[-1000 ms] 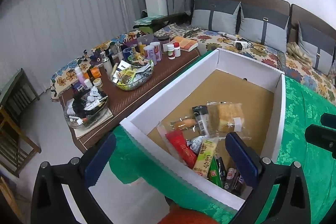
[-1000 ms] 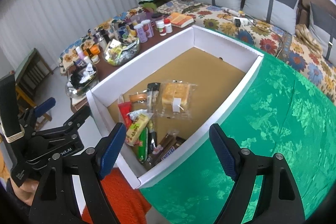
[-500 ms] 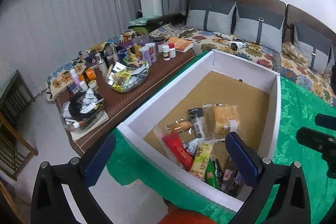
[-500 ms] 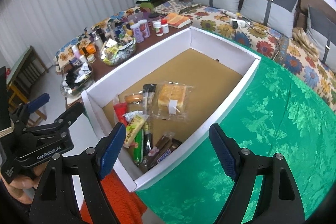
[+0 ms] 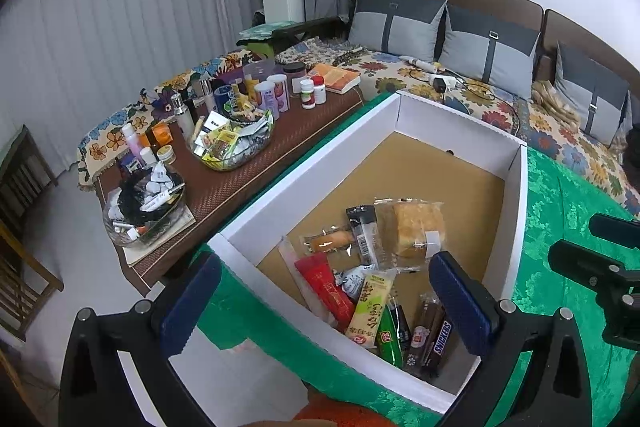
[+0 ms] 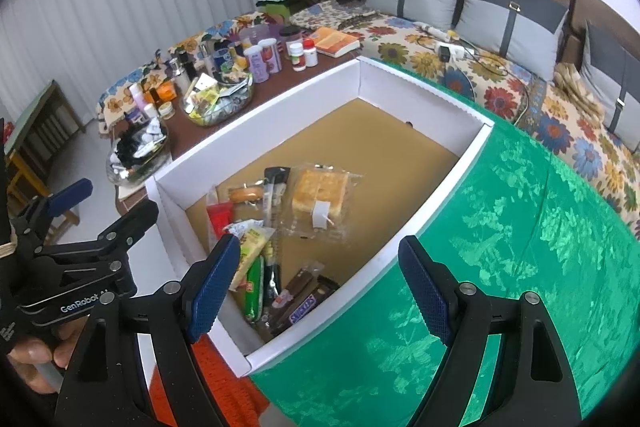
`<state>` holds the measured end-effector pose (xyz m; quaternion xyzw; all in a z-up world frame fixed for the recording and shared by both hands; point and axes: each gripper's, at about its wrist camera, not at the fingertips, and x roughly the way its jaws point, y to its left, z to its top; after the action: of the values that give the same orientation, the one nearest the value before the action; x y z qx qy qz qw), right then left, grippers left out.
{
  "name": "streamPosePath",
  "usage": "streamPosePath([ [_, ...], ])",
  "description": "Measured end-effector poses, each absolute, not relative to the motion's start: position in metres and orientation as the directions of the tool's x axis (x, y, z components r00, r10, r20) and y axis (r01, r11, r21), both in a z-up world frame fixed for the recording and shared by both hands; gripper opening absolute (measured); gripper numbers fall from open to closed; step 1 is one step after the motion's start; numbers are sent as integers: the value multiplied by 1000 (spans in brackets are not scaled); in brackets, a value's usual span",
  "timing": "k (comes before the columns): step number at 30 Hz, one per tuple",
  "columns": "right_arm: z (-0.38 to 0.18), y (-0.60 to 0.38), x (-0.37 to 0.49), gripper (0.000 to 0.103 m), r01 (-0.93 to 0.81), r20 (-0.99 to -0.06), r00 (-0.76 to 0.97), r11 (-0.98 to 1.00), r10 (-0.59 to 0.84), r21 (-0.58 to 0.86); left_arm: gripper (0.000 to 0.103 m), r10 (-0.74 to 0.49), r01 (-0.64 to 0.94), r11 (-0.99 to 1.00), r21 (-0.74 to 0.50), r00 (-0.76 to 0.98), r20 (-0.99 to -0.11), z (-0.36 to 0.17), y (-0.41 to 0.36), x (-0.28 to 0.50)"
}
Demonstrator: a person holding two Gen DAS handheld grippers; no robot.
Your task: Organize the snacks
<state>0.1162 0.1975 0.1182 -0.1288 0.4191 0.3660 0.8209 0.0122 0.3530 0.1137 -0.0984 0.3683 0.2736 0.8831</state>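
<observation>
Wrapped snacks (image 6: 276, 239) lay heaped at the near end of a white box (image 6: 440, 195) on the green-covered tabletop (image 6: 520, 247); both the left gripper (image 5: 320, 303) and right gripper (image 6: 316, 283) angled downward above, jaws wide apart, empty.

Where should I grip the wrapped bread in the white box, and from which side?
Probably from above, across the narrow width of the bread. It lies flat on the box floor, with open floor beyond it. The right gripper is open.
</observation>
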Motion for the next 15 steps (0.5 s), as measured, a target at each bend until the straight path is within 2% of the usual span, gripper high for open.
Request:
streamPosePath([
  [15,110,206,119,84,-717,-791,365,690,491,97,103,410,-566,825,14,580,-704,108,362,19],
])
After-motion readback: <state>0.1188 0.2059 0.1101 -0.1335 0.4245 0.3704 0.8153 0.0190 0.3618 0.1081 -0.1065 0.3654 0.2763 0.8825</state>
